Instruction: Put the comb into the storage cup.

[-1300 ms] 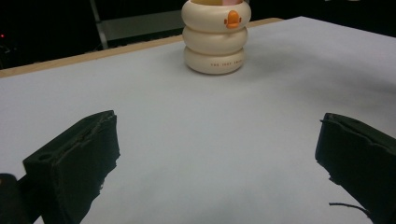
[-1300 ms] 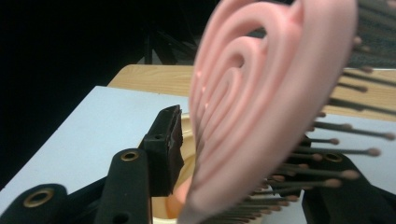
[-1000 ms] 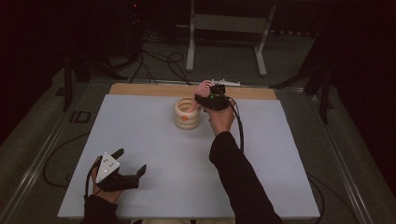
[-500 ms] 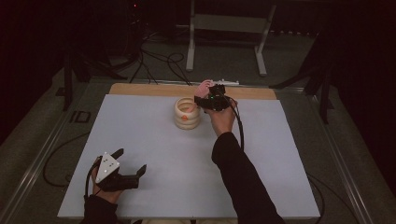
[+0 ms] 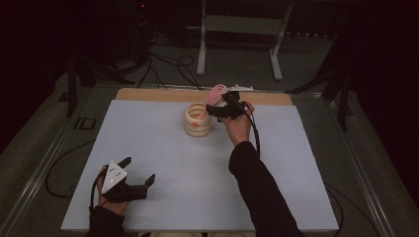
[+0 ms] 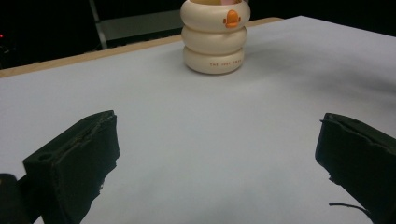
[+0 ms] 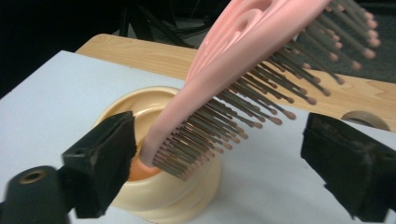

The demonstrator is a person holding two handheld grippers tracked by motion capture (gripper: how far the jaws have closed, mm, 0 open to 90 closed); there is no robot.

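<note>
A person works at a table covered by a pale sheet, a two-jaw gripper in each hand. Toward the far middle of the table stands a cream holder shaped like three stacked rings, with a small orange mark on its front. A pink hairbrush stands in it, one end down inside the opening and resting on its orange inner floor, the rest leaning up and out over the rim with the bristles facing down and to the right. Nothing else can be seen inside the holder. The right gripper hovers just right of the holder at the brush; in the right gripper view its jaws stand wide apart on either side of the brush and do not touch it. The step in hand looks like the end of setting the brush into the holder, with the grip let go. The next move likely calls for drawing the right gripper straight back without catching the bristles, since the brush leans and could tip out or rock the holder. The left gripper rests at the near left of the table, well apart from the holder, its jaws wide apart and empty.
</note>
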